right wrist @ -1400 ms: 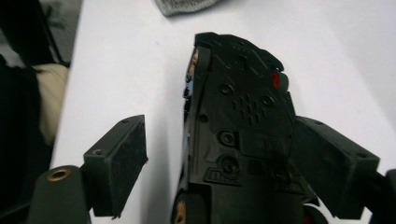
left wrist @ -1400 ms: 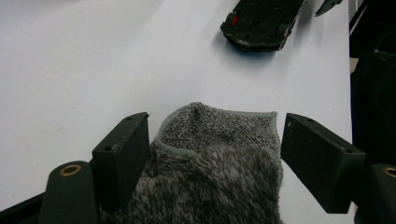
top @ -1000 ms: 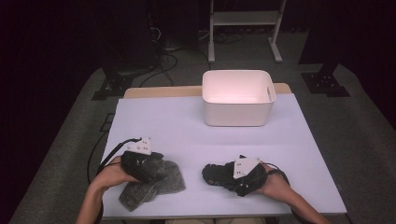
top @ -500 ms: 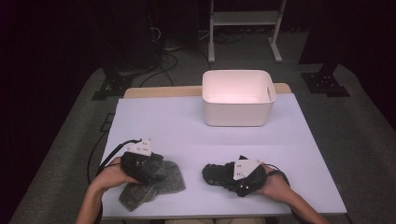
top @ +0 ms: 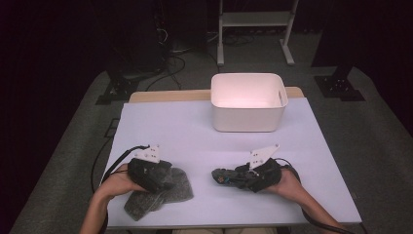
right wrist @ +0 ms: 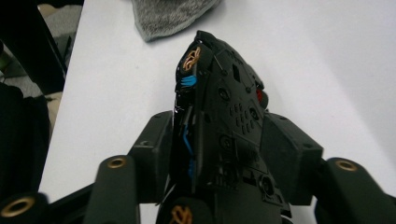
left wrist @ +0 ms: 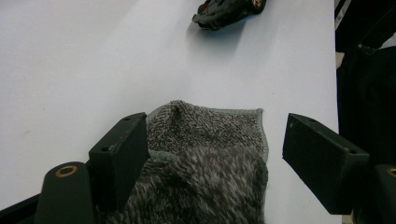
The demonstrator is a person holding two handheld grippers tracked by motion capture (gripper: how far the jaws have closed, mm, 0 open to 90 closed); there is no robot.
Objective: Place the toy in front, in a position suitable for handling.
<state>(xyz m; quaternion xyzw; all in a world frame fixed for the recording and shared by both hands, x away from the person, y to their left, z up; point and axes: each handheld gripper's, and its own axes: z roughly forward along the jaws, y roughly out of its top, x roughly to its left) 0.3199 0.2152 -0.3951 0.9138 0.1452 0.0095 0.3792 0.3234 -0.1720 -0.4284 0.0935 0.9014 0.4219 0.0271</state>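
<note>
A black toy car (right wrist: 219, 93) with blue wiring and gold wheels is clamped between the pads of my right gripper (right wrist: 219, 135). Its jaws have just been closing with the car between them. In the high view the car (top: 225, 176) points left from my right gripper (top: 242, 178), near the front of the table. A grey fluffy towel (top: 168, 194) lies crumpled at the front left. My left gripper (top: 170, 179) hovers over it. Its jaws stand wide on either side of the towel (left wrist: 205, 154), so the left gripper (left wrist: 215, 135) is open and not pressing it.
A white plastic bin (top: 248, 119) stands at the back middle of the pale table (top: 170, 126), which has a wooden back edge. A metal stand (top: 253, 19) and cables are on the floor beyond. A dark drop lies past the table's edges.
My right gripper has closed onto the toy car, and the hand has shifted a little with its top plate tilting up. The left gripper and the towel have stayed put.
</note>
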